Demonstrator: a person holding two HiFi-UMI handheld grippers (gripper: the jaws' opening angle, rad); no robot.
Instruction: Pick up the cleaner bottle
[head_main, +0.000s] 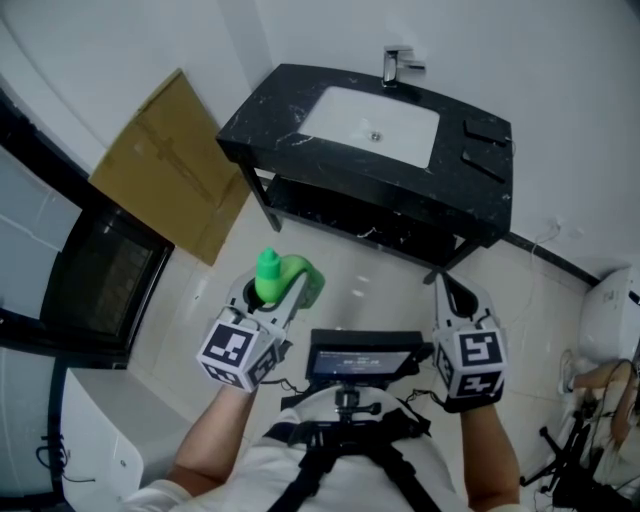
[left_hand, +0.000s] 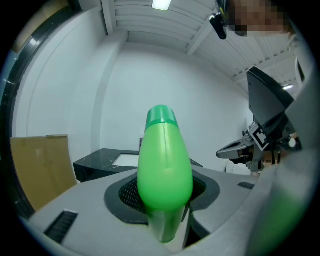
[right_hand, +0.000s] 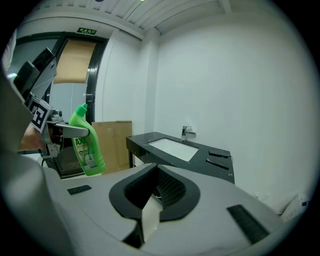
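Note:
The green cleaner bottle (head_main: 285, 278) with its green cap is off the floor, and my left gripper (head_main: 275, 292) is shut on it. In the left gripper view the bottle (left_hand: 164, 170) stands upright between the jaws and fills the middle. From the right gripper view the bottle (right_hand: 86, 145) hangs at the left, pinched near its neck by the left gripper (right_hand: 70, 131). My right gripper (head_main: 445, 285) is level with the left one, apart from the bottle; its jaws (right_hand: 152, 195) are shut with nothing in them.
A black vanity (head_main: 470, 190) with a white basin and a faucet (head_main: 397, 65) stands ahead against the wall. Flattened cardboard (head_main: 170, 165) leans at the left beside a dark-framed door. A white toilet (head_main: 610, 320) is at the right. Pale tiled floor lies between.

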